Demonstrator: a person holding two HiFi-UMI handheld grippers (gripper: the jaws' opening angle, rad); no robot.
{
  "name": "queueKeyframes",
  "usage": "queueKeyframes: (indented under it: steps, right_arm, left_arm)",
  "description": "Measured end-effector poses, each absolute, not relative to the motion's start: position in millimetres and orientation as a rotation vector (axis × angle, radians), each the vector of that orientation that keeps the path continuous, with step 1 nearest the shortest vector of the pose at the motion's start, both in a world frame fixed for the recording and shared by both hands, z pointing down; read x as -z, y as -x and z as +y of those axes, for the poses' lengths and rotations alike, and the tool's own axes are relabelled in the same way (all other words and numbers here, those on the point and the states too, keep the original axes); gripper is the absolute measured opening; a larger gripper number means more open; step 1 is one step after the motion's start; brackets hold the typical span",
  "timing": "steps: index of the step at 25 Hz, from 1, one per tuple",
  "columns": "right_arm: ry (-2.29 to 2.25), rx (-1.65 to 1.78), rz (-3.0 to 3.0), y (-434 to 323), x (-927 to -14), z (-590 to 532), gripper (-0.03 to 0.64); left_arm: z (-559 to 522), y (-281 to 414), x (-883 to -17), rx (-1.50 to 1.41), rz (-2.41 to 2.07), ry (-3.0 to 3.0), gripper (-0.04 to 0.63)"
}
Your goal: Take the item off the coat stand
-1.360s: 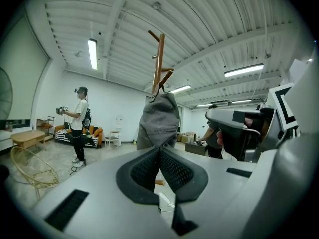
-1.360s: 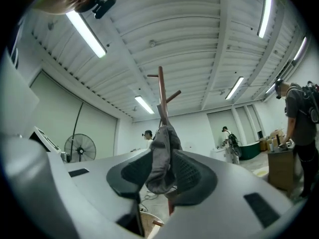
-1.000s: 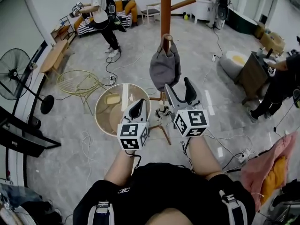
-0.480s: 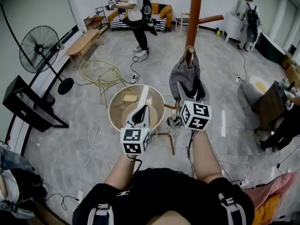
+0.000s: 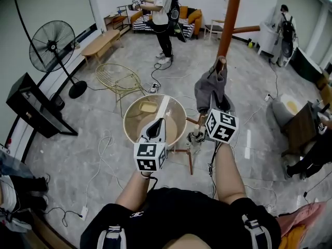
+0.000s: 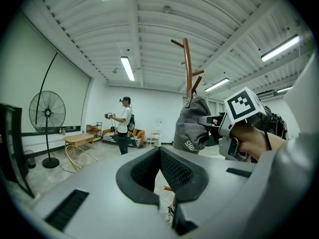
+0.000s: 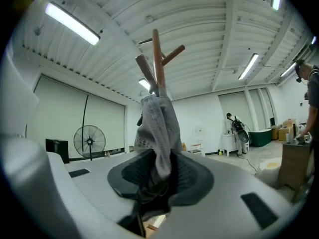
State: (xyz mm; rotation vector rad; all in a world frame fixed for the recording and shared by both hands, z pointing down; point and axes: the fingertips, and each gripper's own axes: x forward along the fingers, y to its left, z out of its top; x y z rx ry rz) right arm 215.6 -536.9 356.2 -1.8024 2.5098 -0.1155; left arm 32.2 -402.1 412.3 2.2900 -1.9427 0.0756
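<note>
1. Left tool (image 5: 156, 124) (image 6: 160, 151): jaws pressed together with nothing between them. It hangs over the round rimmed desk (image 5: 126, 122).
2. Right tool (image 5: 213, 107) (image 7: 160, 169): jaws closing on a fold of the grey fabric item (image 5: 209, 88) (image 7: 157, 121) (image 6: 192, 126). The pads lie against the cloth on both sides.
3. The desk's shallow top holds one pale flat piece (image 5: 148, 107) at its 11 o'clock side. What it is cannot be made out.
4. The desk rim sits just beside the coat stand (image 5: 230, 19) (image 7: 156, 59) (image 6: 187, 66), whose feet show between the two tools.
5. There is open floor from 8 to 10 o'clock, crossed by loose cables (image 5: 101, 154).
6. The item hangs from a stand peg at 1 o'clock, with its long axis vertical. Its top is on the peg and its bottom end is in the right tool.
7. Farther out: wire chair (image 5: 118, 78) at 11 o'clock, fan (image 5: 52, 46) at 10 o'clock, standing person (image 5: 164, 14) at 12 o'clock.
</note>
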Motion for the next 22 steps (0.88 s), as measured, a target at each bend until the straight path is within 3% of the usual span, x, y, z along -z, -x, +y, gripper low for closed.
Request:
queueKeyframes:
  steps: [5, 22]
  right_arm:
    - [1.803, 0.15, 2.473, -226, -353, -530, 0.049]
    - [1.67, 0.061, 2.413, -235, -307, -471, 0.04]
  left_arm:
    - [-402, -37, -412, -0.08, -1.918, -2.311, 0.017]
    - [-392, -49, -418, -0.074, -1.841, -2.378, 0.017]
